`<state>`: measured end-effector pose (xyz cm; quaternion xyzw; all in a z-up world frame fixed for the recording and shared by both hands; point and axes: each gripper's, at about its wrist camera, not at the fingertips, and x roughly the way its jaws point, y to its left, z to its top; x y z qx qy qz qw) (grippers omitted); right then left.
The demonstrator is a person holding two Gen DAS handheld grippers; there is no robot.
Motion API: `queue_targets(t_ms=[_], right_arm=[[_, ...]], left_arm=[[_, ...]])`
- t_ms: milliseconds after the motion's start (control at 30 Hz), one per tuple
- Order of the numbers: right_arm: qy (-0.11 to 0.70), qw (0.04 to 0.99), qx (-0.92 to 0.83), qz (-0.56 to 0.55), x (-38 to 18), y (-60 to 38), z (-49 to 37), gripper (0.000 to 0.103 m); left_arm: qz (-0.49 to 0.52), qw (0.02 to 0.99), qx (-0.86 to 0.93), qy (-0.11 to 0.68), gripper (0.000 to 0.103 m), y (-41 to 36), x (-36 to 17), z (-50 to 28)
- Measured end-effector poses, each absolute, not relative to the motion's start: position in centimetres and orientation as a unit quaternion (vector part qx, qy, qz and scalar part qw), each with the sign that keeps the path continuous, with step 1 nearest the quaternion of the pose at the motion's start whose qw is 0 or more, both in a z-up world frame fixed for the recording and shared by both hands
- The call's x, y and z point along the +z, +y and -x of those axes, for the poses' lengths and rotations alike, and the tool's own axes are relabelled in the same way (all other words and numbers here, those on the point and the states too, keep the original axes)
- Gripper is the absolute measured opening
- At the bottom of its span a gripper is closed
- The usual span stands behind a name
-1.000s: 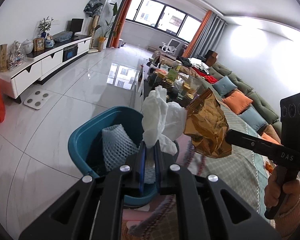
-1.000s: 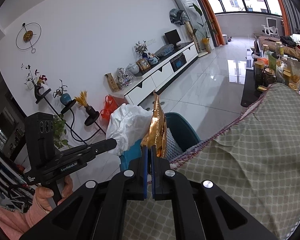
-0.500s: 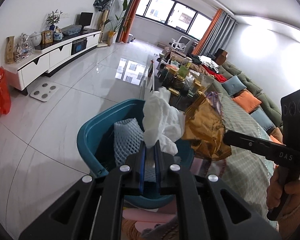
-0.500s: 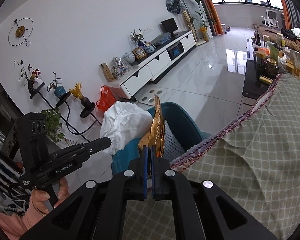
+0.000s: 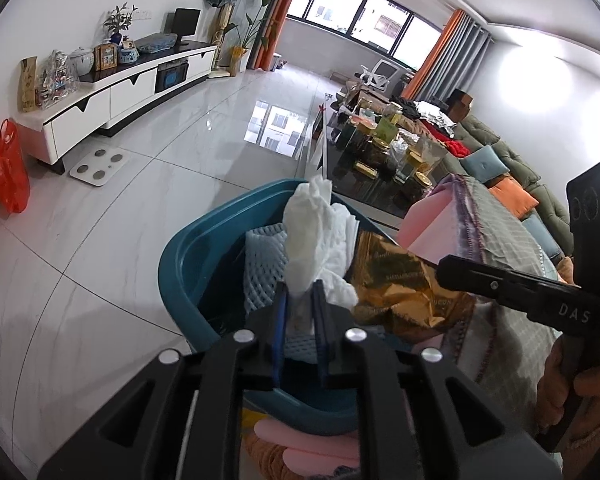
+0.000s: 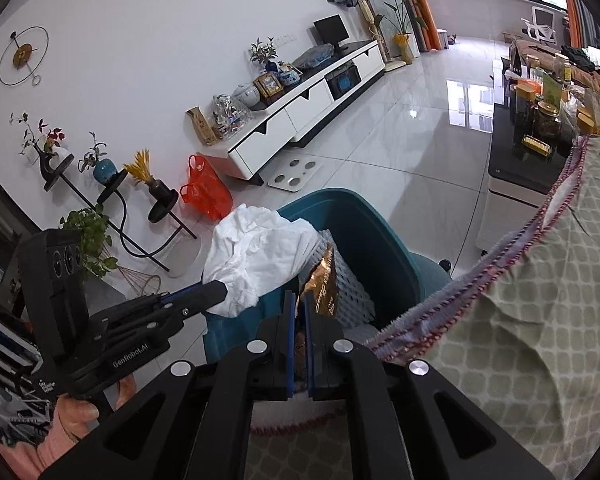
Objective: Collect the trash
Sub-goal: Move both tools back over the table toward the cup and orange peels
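Teal bin (image 5: 188,272) sits right below and just ahead of both claws, so the drop is basically straight down. The left claw (image 5: 300,292) has the crumpled white tissue (image 5: 316,236) sticking up between its pads; its jaws have just been easing apart, and the tissue is barely pinched now, hanging over the bin's mouth. The right claw (image 6: 299,300) is clenched on the gold foil wrapper (image 6: 322,280), whose long edge stands upright, just over the bin's near rim. White foam netting (image 5: 262,268) is already inside the bin. To the right of the claws, the checked cloth (image 6: 540,320) butts up against the bin, so the wrapper could snag there.
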<state>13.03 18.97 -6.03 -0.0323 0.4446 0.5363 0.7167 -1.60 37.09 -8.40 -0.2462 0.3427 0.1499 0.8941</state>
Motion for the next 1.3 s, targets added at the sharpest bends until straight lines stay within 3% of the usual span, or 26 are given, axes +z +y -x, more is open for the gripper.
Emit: queue_targets(t_ms=[100,400,667,967,1300], right_arm=[[0.445,0.718,0.534,0.031,-6.0,19.0,-12.9,0.021],[0.437,0.721,0.538,0.008,-5.1,16.9,-13.4,0.021],[0.403,0.735,0.546,-0.003,-3.1,12.4,-12.4,0.026],[0.355,0.781,0.514,-0.016,-1.1,3.1,-10.9,0.038],[0.348,0.849,0.394,-0.049,-1.2,-10.5,-11.8,0.039]], left_arm=[[0.248,0.891,0.159,0.345,0.023,37.4,-8.7,1.5],[0.243,0.894,0.162,0.340,0.026,37.4,-8.4,1.7],[0.214,0.918,0.122,0.312,0.035,34.3,-5.7,2.4],[0.163,0.945,0.004,0.283,0.045,26.1,-2.5,0.8],[0.112,0.933,-0.152,0.308,0.047,14.5,-2.3,-3.8]])
